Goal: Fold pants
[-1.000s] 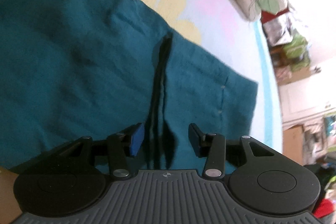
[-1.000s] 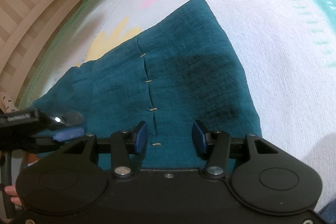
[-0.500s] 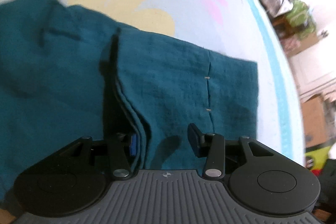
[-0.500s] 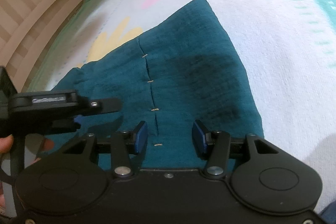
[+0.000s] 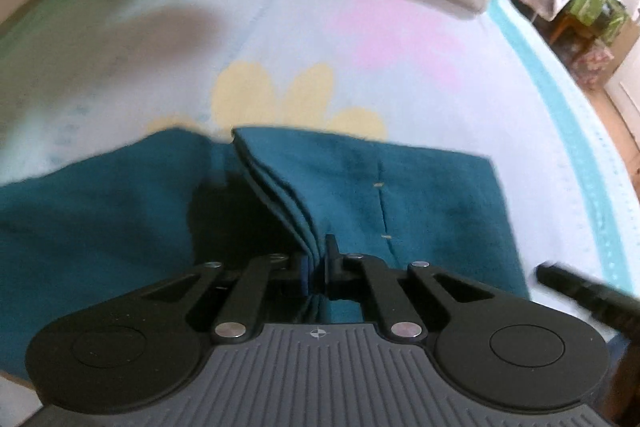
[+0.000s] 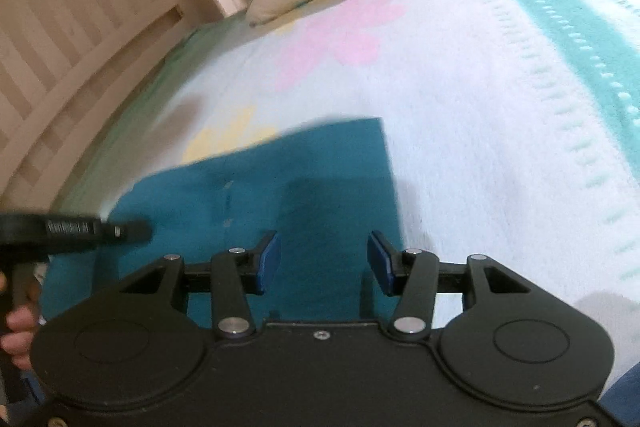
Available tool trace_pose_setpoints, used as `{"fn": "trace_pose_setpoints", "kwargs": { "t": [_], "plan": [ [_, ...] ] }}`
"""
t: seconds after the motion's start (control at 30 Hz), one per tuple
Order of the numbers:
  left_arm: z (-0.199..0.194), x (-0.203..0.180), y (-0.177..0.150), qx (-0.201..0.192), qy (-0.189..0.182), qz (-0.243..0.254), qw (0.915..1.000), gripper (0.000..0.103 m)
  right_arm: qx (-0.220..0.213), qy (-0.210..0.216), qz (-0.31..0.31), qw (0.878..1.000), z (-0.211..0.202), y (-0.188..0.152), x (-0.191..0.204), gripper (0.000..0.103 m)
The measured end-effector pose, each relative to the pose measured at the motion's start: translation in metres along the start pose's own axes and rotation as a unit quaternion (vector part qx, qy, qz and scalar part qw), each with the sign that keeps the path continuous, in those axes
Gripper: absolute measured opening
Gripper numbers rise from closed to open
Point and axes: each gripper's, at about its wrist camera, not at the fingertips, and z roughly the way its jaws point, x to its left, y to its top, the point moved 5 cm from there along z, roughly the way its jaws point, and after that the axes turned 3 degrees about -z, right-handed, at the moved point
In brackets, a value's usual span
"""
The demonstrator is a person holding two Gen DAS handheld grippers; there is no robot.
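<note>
the teal pants [image 5: 420,195] are lying spread across a pale flowered blanket, wrinkled, with a seam of small light stitches running down the right part. a layered edge near the middle is standing up in a raised fold, lifted off the flat cloth to its left.

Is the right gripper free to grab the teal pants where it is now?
Probably yes: the right gripper is open and empty over the teal pants, nothing between. The left gripper already pinches a fold off to the side.

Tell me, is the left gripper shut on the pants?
Yes, shut: the left gripper pinches the layered edge of the teal pants between its pads.
</note>
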Motion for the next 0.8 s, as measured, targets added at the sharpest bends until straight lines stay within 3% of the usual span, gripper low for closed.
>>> {"fn": "trace_pose_setpoints", "kwargs": {
  "t": [0.07, 0.2, 0.4, 0.6, 0.8],
  "plan": [
    [0.014, 0.012, -0.007, 0.028, -0.011, -0.014, 0.9994, 0.007, 0.017, -0.022, -0.013, 1.0, 0.006, 0.004, -0.003, 0.057],
    [0.039, 0.018, -0.023, 0.058, 0.007, -0.006, 0.9983, 0.01, 0.038, -0.049, -0.053, 0.997, 0.02, 0.017, 0.001, 0.055],
    [0.037, 0.031, -0.03, 0.046, -0.025, -0.055, 0.9972, 0.01, 0.061, -0.061, -0.114, 0.99, 0.064, 0.042, 0.016, 0.045],
    [0.039, 0.039, -0.03, 0.052, -0.035, -0.062, 0.9961, 0.01, 0.103, -0.091, -0.085, 0.987, 0.113, 0.052, 0.005, 0.033],
    [0.044, 0.035, -0.027, 0.057, -0.023, -0.059, 0.9963, 0.01, 0.1, -0.098, -0.093, 0.986, 0.113, 0.05, 0.004, 0.026]
  ]
}}
